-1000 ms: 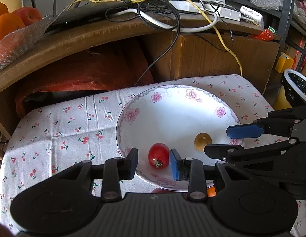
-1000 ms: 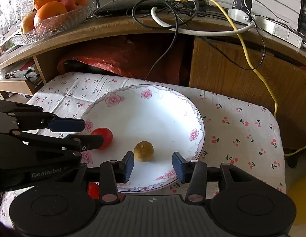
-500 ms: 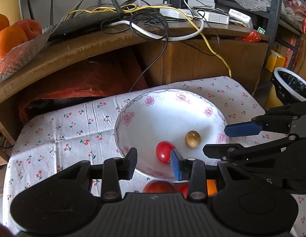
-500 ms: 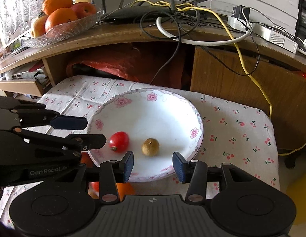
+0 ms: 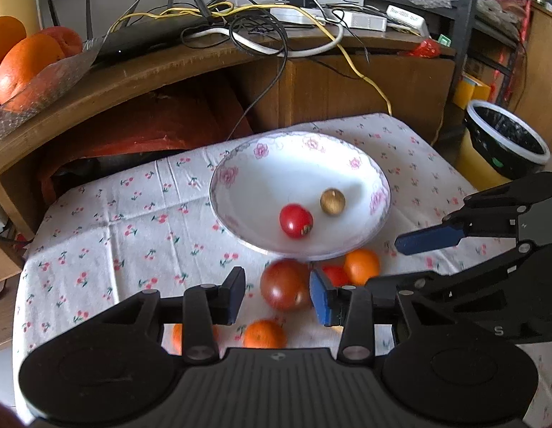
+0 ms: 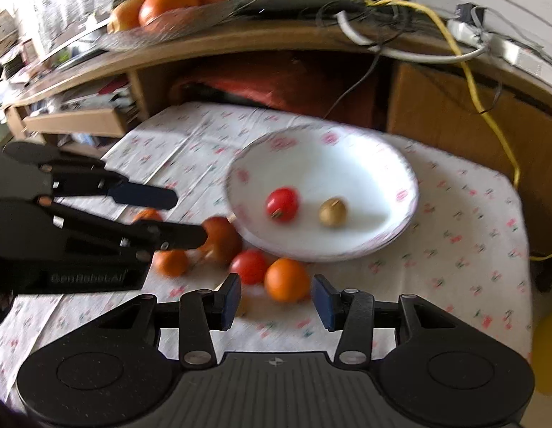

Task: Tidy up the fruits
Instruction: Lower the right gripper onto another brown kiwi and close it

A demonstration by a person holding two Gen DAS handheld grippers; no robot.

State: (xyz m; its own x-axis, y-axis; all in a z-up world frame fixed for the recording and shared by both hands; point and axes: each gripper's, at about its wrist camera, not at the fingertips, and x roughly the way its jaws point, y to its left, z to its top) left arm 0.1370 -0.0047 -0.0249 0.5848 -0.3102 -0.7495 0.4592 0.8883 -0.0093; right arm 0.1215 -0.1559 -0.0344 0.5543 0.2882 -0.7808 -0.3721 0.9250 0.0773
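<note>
A white flowered plate (image 5: 261, 182) (image 6: 383, 164) holds a small red tomato (image 5: 295, 220) (image 6: 282, 203) and a brown longan-like fruit (image 5: 332, 201) (image 6: 332, 212). In front of the plate, on the cloth, lie a large dark-red tomato (image 5: 283, 289) (image 6: 220, 239), a small red tomato (image 5: 334, 274) (image 6: 249, 265) and several oranges (image 5: 361, 265) (image 6: 287, 279). My left gripper (image 5: 277, 296) is open, its fingers either side of the dark-red tomato and above it. My right gripper (image 6: 276, 297) is open just in front of an orange, holding nothing.
The cherry-print cloth (image 5: 108, 221) covers a low table. Behind it a wooden shelf (image 5: 140, 71) carries a router, tangled cables and a glass dish of oranges (image 5: 22, 60). A black-lined bin (image 5: 507, 139) stands at the right. The right wrist view is motion-blurred.
Both grippers have pulled back from the plate, which now looks smaller and farther. The loose tomatoes and oranges in front of the plate have come into view. Both grippers stay open.
</note>
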